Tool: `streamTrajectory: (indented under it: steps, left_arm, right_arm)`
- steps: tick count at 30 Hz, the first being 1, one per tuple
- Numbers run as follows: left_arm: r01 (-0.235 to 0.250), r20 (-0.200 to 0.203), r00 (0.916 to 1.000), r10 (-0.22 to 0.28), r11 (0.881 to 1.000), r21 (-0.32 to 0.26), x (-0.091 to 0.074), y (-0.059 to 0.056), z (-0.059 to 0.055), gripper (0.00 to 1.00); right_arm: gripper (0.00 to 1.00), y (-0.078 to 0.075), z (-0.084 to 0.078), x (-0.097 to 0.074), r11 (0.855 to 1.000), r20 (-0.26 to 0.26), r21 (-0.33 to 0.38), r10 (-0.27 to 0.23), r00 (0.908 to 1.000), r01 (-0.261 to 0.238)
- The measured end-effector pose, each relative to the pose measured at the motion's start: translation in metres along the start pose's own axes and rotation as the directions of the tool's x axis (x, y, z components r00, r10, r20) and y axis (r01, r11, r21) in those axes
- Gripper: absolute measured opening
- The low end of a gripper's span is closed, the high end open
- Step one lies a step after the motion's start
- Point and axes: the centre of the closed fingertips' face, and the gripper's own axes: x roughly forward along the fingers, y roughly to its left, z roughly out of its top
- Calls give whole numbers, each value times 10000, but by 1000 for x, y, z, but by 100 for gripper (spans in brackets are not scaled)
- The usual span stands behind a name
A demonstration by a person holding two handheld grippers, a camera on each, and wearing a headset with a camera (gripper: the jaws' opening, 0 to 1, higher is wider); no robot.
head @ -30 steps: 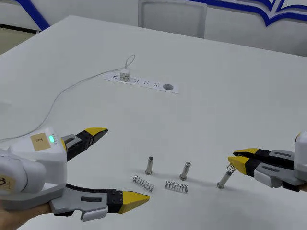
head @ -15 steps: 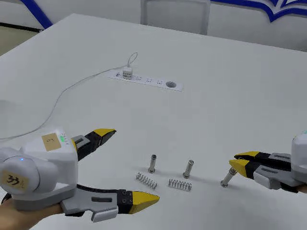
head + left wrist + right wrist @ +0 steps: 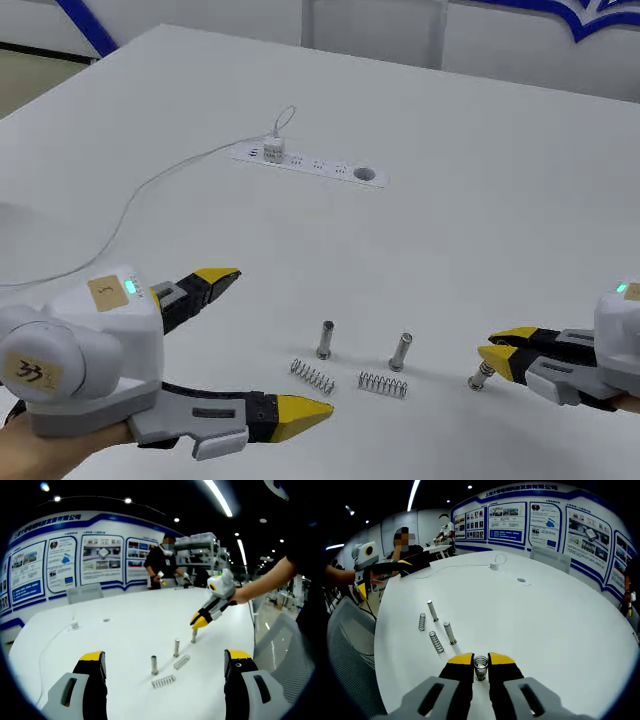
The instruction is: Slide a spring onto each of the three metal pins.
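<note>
The right gripper (image 3: 492, 356) has its yellow-tipped fingers clamped on a small coiled steel spring (image 3: 480, 667). Seen end-on in the right gripper view, the spring hides the short silver metal pin (image 3: 481, 378), which leans on the white tabletop (image 3: 450, 250). A second pin (image 3: 325, 339) and a third pin (image 3: 401, 351) stand upright. A slanting loose spring (image 3: 312, 376) and a level loose spring (image 3: 383, 384) lie flat before them. The left gripper (image 3: 278, 340) hovers with its fingers wide apart, and its sticker (image 3: 28, 370) reads "33".

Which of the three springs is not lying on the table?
The spring gripped by the right gripper, at the rightmost pin; the other two springs lie flat on the table.
</note>
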Motion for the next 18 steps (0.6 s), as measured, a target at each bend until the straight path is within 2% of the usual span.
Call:
streamTrajectory:
  steps: [10,15,18]
  left_arm:
    - [35,-32,10000,-35,10000,43,4,-2,0,100]
    - [158,-303,9994,-157,9999,28,3,-6,-9,100]
    - [163,-332,9993,-165,9998,-73,2,-7,-11,100]
  right_arm:
    - [11,0,-10,8,10000,-117,80,-40,9999,41]
    - [11,1,-16,12,10000,-280,-8,5,9996,-5]
    - [11,3,-16,13,10000,-285,15,10,9996,-10]
